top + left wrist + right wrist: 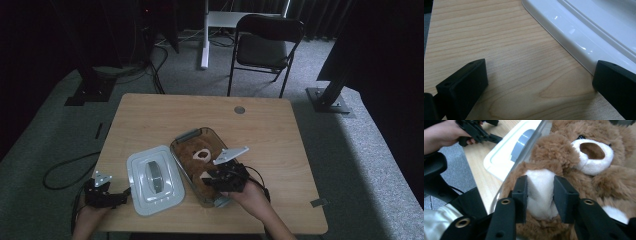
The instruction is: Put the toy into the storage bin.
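A brown teddy bear [196, 159] [564, 152] with a white muzzle lies in a clear container [192, 134] at the middle of the table. My right gripper [212, 179] [540, 192] reaches over the container's near end and is shut on the bear's white paw [540, 195]. The white lid [155, 180] [584, 27] [501, 157] with a grey handle lies flat on the table left of the container. My left gripper [125, 195] [539, 77] sits low at the lid's near left corner, open, with bare wood between its jaws. Its right jaw is close against the lid's rim.
The wooden table [165, 115] has free room at the back and right, and a grey grommet [239, 109] near its far edge. A black folding chair [267, 42] stands behind the table. A cable [65, 170] loops on the floor at left.
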A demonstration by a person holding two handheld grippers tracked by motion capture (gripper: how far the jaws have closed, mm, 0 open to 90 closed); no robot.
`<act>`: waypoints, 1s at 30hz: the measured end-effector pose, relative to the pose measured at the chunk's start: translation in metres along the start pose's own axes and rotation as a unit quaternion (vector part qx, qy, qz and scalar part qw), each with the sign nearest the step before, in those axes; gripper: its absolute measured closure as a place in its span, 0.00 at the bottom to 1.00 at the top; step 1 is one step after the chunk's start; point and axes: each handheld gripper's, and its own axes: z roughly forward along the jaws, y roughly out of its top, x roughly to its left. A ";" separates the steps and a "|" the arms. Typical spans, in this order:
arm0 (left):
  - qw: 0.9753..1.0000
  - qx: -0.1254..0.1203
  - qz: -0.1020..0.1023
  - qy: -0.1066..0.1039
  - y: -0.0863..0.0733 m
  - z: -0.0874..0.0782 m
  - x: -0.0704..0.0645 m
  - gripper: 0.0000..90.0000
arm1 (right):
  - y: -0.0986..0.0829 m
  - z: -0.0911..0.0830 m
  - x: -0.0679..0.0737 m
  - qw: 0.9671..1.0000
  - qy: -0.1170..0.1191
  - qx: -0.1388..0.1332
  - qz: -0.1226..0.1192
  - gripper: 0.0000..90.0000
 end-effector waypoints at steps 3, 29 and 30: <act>1.000 0.000 0.000 0.000 0.000 0.000 0.000 0.01 | 0.006 0.015 -0.003 1.000 -0.003 0.027 -0.011 0.77; 1.000 -0.001 -0.001 0.000 0.000 0.000 0.000 0.01 | 0.025 0.030 -0.006 0.997 0.019 0.056 -0.039 0.62; 1.000 0.000 -0.001 0.000 0.000 0.000 0.000 0.01 | 0.025 0.026 -0.008 0.998 0.016 0.046 -0.033 0.59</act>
